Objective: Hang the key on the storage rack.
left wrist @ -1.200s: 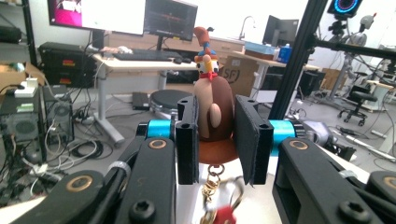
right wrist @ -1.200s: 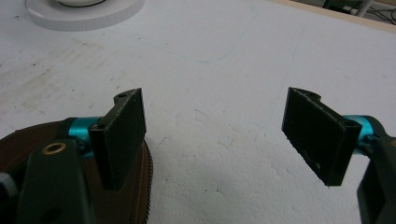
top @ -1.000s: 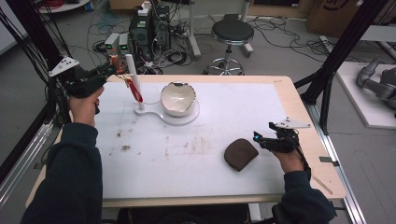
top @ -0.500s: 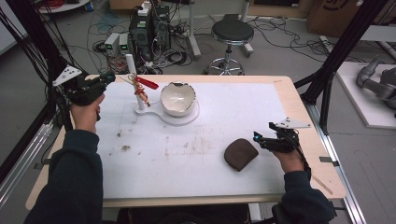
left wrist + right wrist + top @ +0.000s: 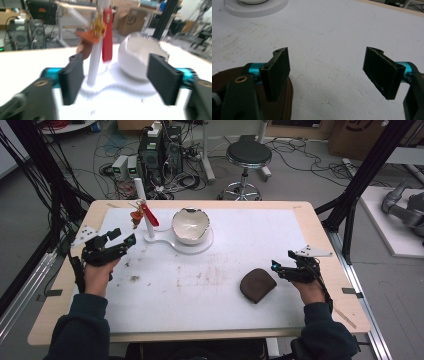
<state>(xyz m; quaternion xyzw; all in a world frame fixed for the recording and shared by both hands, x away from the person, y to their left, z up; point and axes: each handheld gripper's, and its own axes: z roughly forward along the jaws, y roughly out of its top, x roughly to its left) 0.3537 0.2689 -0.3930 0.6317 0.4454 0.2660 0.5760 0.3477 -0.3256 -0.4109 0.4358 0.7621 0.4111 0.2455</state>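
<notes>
Left gripper view, left tongs (image 5: 116, 78) just spread, empty, facing keychain (image 5: 101, 32), right tongs (image 5: 327, 72) spread beside brown pouch (image 5: 257, 285).

High camera sits above the person's edge of the counter (image 5: 300, 330), looking forward and down, far enough back to take in the whole top and the floor beyond. The left claw (image 5: 122, 237) carries its own camera, looking level along its two black jaws from close range at the white post (image 5: 96, 50) and white bowl (image 5: 140, 57) straight ahead of that claw; both also appear in the high view. The right claw (image 5: 325, 67) camera tilts down, very close to the counter, the brown pouch (image 5: 287, 100) under its left jaw, the white base (image 5: 257, 10) far ahead.
</notes>
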